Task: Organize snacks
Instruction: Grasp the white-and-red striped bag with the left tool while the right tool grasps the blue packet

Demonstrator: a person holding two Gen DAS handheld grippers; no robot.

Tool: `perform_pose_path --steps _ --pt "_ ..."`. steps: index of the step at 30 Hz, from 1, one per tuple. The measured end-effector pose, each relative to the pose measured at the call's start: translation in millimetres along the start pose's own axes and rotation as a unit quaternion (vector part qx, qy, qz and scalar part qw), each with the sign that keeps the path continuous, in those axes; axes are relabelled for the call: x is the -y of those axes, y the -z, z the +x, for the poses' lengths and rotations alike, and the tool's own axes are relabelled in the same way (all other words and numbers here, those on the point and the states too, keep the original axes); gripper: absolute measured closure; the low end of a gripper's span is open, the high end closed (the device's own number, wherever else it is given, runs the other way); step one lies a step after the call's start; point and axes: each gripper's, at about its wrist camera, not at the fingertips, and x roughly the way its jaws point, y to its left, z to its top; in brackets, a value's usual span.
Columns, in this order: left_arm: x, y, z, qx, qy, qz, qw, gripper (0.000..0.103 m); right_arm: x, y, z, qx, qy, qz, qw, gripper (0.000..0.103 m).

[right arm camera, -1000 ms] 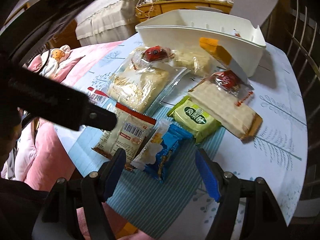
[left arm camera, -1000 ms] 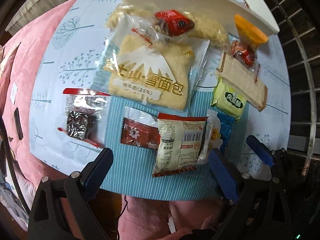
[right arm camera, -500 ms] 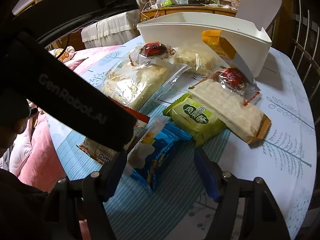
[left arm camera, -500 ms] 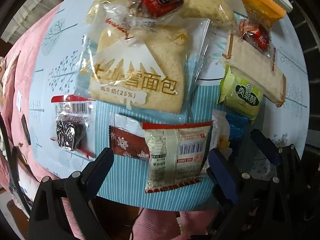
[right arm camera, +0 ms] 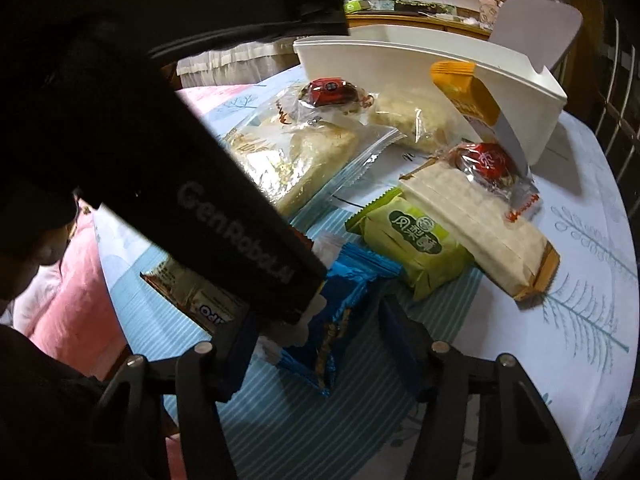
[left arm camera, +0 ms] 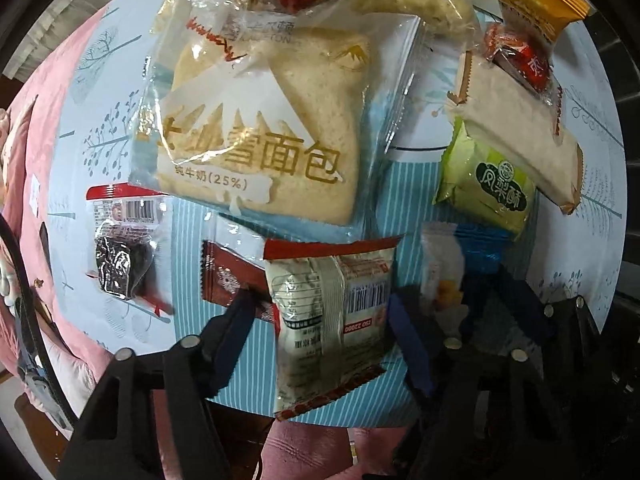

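Wrapped snacks lie on a round table. My left gripper point(left arm camera: 320, 308) is open, its fingers on either side of a beige packet with red ends point(left arm camera: 332, 320) near the front edge. My right gripper point(right arm camera: 316, 320) is open, its fingers straddling a blue packet point(right arm camera: 340, 300), also seen in the left wrist view point(left arm camera: 476, 256). A big bread bag point(left arm camera: 260, 136) lies behind, and a green pastry pack point(right arm camera: 412, 240) and long cream wafer pack point(right arm camera: 480, 228) to the right. A white basket point(right arm camera: 420, 68) stands at the back. The left gripper's black body point(right arm camera: 192, 184) hides the table's left side.
A dark red packet point(left arm camera: 228, 276) lies under the beige one. A clear pack with a dark sweet point(left arm camera: 120, 256) lies at the left. Red sweets point(right arm camera: 332, 92) and an orange pack point(right arm camera: 464, 92) lie by the basket. The table edge is close below both grippers.
Both grippers have moved forward and down onto the snacks. The left now straddles the beige packet, the right the blue one. The left gripper's body now fills more of the right wrist view.
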Motion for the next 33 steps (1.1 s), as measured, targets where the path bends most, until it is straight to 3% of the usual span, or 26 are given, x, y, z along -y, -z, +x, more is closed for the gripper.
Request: perform_pose_path --steps 2,10,21,27,33 --pt "-2.4 1.9 -3.2 0.002 -0.011 0.000 0.9999 0.049 -3.2 3.3 -3.3 0.002 0.014 -0.003 1.000 0.061" --pt "-5.9 9.4 -4.3 0.003 -0.009 0.000 1.0000 0.064 -5.0 5.7 -7.3 -0.004 0.019 -0.001 1.000 0.070" --pt "-35.6 31.4 -17.5 0.017 0.002 -0.005 0.9998 0.066 10.6 6.1 -17.7 -0.021 0.020 0.021 0.999 0.073" --pt "-49.1 37.1 -43.5 0.026 0.003 -0.006 0.9996 0.066 22.7 -5.4 -33.0 -0.014 0.010 0.038 0.999 0.073" --pt "-77.7 32.5 -74.5 0.060 0.009 -0.023 0.9979 0.066 24.8 -26.3 -56.2 0.011 0.005 0.029 1.000 0.073"
